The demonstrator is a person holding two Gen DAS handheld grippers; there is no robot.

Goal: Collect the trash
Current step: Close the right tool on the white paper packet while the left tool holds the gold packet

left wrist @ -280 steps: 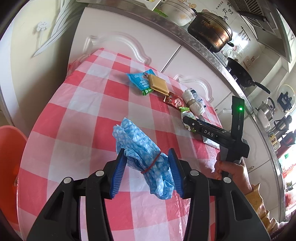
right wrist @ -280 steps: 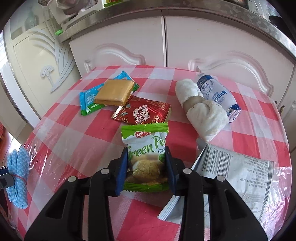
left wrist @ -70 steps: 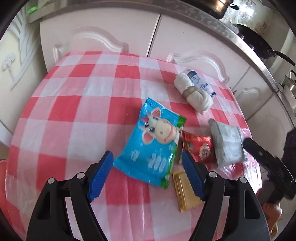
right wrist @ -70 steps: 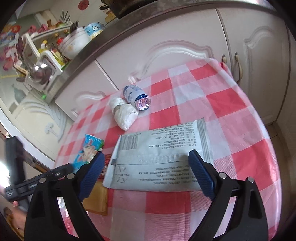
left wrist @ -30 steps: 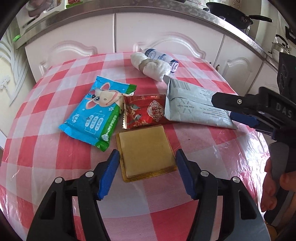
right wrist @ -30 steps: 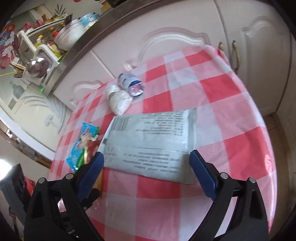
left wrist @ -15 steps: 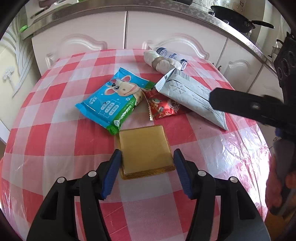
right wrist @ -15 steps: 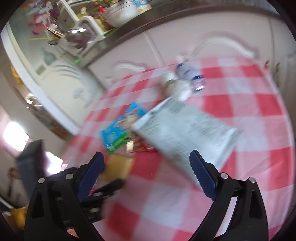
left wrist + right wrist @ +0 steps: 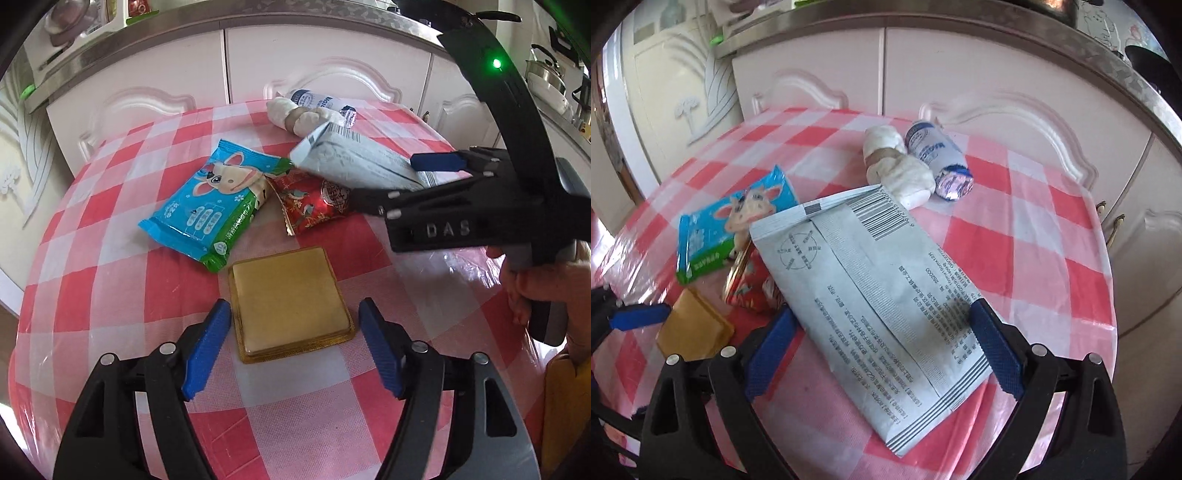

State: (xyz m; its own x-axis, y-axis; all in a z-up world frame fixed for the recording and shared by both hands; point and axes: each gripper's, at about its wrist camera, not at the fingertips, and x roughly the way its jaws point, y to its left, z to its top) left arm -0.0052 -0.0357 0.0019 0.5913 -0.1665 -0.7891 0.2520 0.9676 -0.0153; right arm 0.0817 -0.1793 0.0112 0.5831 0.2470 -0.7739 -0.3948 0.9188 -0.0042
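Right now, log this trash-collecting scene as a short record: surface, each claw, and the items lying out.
surface: table with red-and-white checked cloth
left claw: jaws opening, astride the flat gold packet, pads clear of it
right claw: open, astride the grey printed pouch, not gripping
other wrappers: blue cow-print packet; red snack packet
far side: white cloth bundle beside a small white drink bottle
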